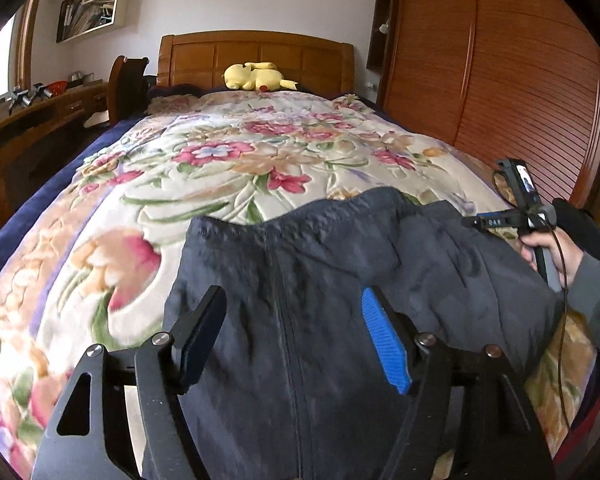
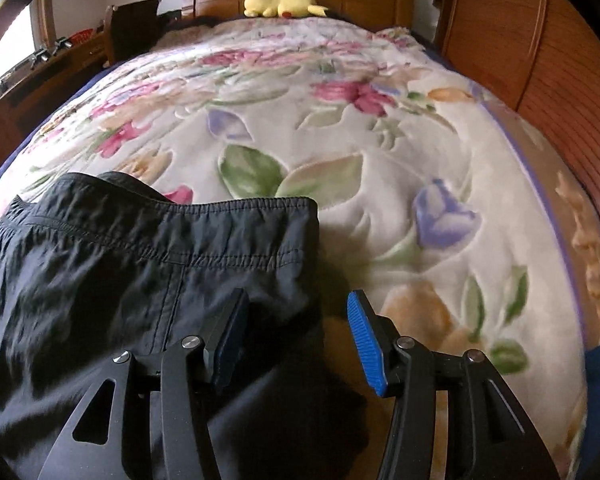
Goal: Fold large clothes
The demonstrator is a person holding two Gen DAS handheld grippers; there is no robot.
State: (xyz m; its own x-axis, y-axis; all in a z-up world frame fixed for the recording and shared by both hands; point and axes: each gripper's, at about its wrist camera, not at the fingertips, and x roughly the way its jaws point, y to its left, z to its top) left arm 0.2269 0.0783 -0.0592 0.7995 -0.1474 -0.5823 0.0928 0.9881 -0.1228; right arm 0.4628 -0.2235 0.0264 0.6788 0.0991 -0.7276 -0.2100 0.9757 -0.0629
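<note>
A dark navy garment [image 1: 340, 280] with an elastic waistband and a centre seam lies on the near end of the flowered bedspread [image 1: 204, 168]. My left gripper [image 1: 292, 300] is open and hovers over the garment's middle, holding nothing. In the right wrist view the same garment [image 2: 120, 264] fills the lower left, its waistband edge [image 2: 236, 204] facing the headboard. My right gripper [image 2: 298, 304] is open over the garment's right edge, left finger above the cloth, right finger above the bedspread [image 2: 380, 152]. The right gripper also shows in the left wrist view [image 1: 470, 222], held in a hand.
A yellow plush toy [image 1: 256, 77] lies at the wooden headboard [image 1: 256, 56]. A wooden desk [image 1: 40, 120] and chair [image 1: 128, 84] stand left of the bed. A slatted wooden wardrobe [image 1: 500, 80] runs along the right side.
</note>
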